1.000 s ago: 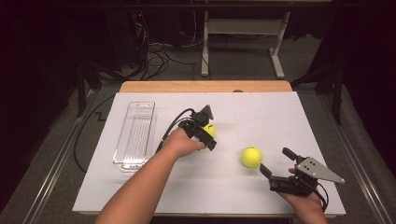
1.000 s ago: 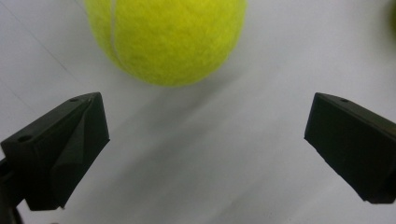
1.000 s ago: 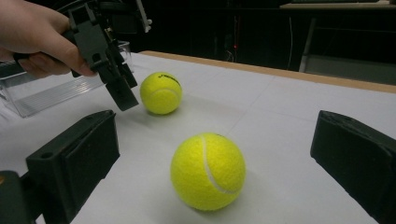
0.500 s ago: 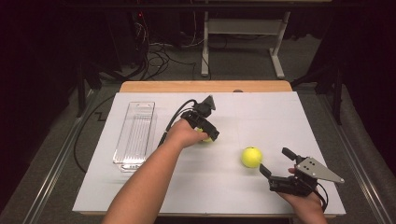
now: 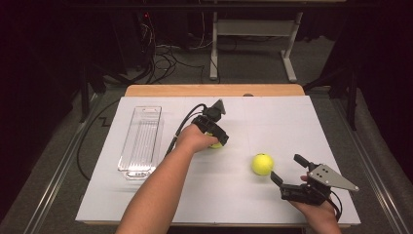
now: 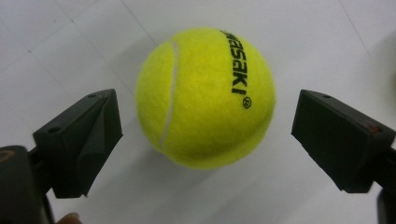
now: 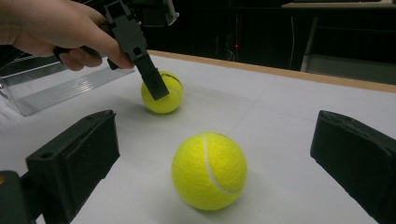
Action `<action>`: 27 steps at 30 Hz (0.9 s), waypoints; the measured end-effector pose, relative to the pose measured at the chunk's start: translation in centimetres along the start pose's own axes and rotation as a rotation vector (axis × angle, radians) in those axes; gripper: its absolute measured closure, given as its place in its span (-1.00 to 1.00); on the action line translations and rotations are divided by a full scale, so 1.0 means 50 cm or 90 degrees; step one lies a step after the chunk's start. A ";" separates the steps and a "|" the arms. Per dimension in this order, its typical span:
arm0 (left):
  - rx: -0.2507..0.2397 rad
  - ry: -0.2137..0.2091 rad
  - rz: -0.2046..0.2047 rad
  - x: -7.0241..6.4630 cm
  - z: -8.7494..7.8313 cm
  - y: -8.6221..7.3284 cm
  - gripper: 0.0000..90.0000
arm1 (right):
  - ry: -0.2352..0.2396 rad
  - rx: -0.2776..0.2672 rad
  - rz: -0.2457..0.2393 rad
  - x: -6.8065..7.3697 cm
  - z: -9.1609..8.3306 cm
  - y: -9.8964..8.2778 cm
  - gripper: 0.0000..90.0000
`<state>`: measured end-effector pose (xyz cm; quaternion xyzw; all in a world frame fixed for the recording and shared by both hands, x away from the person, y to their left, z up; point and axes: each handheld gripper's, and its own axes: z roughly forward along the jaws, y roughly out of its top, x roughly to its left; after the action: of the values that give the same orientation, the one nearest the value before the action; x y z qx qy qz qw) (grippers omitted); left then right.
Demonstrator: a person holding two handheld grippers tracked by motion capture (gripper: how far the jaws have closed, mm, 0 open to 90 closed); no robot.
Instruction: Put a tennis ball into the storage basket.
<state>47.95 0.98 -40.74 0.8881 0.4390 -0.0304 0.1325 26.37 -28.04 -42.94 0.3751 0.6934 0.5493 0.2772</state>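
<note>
White sheeting covers the counter (image 5: 292,117), with a dark room, cables and a desk frame behind it. Over that sheet the left tool (image 5: 217,140) points down at the first tennis ball (image 5: 216,144), which sits near the middle of the counter; in the left gripper view the ball (image 6: 205,95) lies on the white surface between the two black jaws, with a clear gap on each side, so the pads do not press on it. The jaws have just been closing around the ball but stand spread, not pinching. In the right gripper view the same tool (image 7: 156,91) shows one jaw reaching down in front of that ball (image 7: 163,95), with the left hand (image 7: 60,30) gripping the tool's body above it. To the left of this ball, well apart, a clear plastic tray (image 5: 141,141) lies lengthwise on the sheet. To the right of the first ball and nearer the person rests a second tennis ball (image 5: 262,164), alone on the counter. Just beyond that second ball, toward the near right corner, the right tool (image 5: 287,171) is held low in the right hand (image 5: 316,212), its jaws spread wide and aimed at the second ball (image 7: 209,170), which lies ahead of them untouched.
</note>
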 end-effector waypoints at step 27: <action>-0.002 -0.001 -0.007 0.005 0.011 0.004 -0.42 | 0.000 -0.001 0.002 -0.001 -0.001 0.000 -0.96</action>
<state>48.29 0.93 -41.28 0.8856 0.4436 -0.0308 0.1342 26.36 -28.10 -42.93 0.3758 0.6922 0.5505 0.2769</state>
